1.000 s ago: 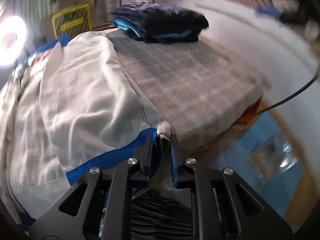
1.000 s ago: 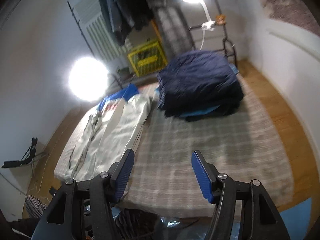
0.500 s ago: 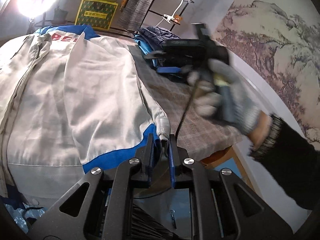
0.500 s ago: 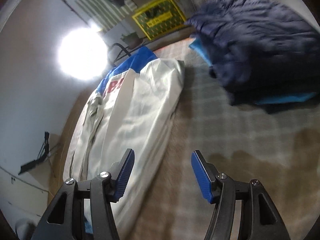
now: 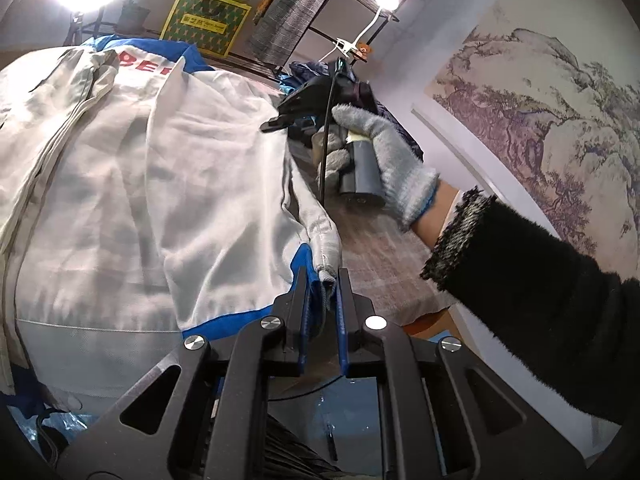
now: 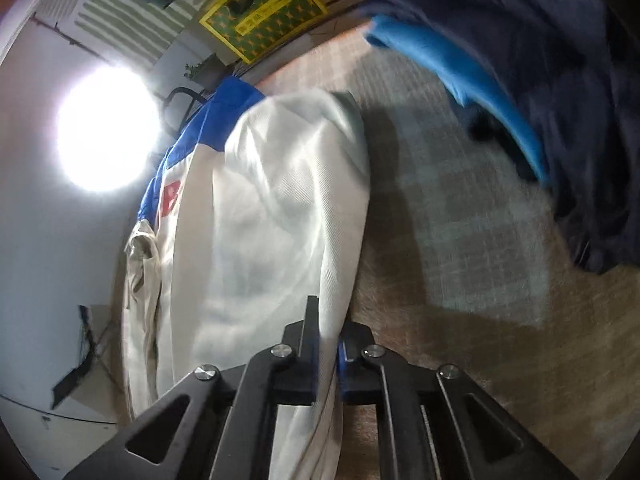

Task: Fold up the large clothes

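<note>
Cloth is pinched at two places along the same long edge, which looks like the setup for a lengthwise fold. The white and blue jacket [image 5: 132, 184] lies spread on the checked bedcover [image 6: 472, 216], collar end toward the far lamp. The left gripper [image 5: 322, 284] is clamped on the cuff and blue hem at the near corner, so that end will travel with the hand. The right gripper [image 6: 328, 332], held in a grey-gloved hand [image 5: 384, 164], has just snapped closed from wide open, and white fabric of the sleeve edge runs between its blue pads; I take it as gripped, though motion blur hides how much cloth it caught. Holding both points keeps the edge taut and straight when lifted. The folded dark pile [image 6: 560, 80] sits well apart, leaving bare cover beside the jacket.
</note>
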A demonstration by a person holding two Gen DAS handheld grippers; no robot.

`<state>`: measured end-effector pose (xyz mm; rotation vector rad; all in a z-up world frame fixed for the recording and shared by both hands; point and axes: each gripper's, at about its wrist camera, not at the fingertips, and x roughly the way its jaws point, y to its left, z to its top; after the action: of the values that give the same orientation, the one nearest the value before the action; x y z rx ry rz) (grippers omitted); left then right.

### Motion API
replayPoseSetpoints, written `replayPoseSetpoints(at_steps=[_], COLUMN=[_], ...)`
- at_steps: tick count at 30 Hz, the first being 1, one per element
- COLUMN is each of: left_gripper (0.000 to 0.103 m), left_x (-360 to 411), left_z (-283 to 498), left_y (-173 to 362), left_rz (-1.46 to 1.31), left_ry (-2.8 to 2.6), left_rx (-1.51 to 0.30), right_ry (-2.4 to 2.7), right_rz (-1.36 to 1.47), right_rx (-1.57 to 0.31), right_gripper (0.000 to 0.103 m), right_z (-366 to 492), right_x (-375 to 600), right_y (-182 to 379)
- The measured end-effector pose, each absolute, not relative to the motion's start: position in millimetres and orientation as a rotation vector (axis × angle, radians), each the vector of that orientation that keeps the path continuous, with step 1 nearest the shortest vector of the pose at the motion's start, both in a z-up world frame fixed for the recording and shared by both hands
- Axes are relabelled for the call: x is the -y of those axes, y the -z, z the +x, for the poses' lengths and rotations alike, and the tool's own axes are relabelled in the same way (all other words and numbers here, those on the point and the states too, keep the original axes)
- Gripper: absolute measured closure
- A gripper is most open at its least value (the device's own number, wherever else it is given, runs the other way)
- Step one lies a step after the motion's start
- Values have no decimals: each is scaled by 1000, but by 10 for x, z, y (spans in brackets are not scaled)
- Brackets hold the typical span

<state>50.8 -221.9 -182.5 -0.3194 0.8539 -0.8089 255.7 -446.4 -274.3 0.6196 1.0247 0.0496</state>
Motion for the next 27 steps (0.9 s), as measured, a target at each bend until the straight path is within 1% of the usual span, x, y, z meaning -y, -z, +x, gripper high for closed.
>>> replayPoseSetpoints(at_steps=[8, 15, 21, 27], left_gripper=[95, 95, 95, 96], left_x=[1896, 1450, 987, 701], left_z=[478, 398, 354, 375], left_y=[1835, 1860, 1956, 2168], left_rz=[-378, -430, -492, -479], left_ry=[776, 680, 559, 442], left_rx=[-839, -827, -840, -902], right_ry=[27, -28, -107, -133], right_rz=[264, -1, -156, -303], right_rx=[-1020, -1000, -1020, -1068], right_gripper=[101, 101, 101, 101], right_z=[2733, 3000, 3196, 3377], right_x=[3720, 2786, 1930, 1226], right_y=[2125, 1846, 1966, 2412])
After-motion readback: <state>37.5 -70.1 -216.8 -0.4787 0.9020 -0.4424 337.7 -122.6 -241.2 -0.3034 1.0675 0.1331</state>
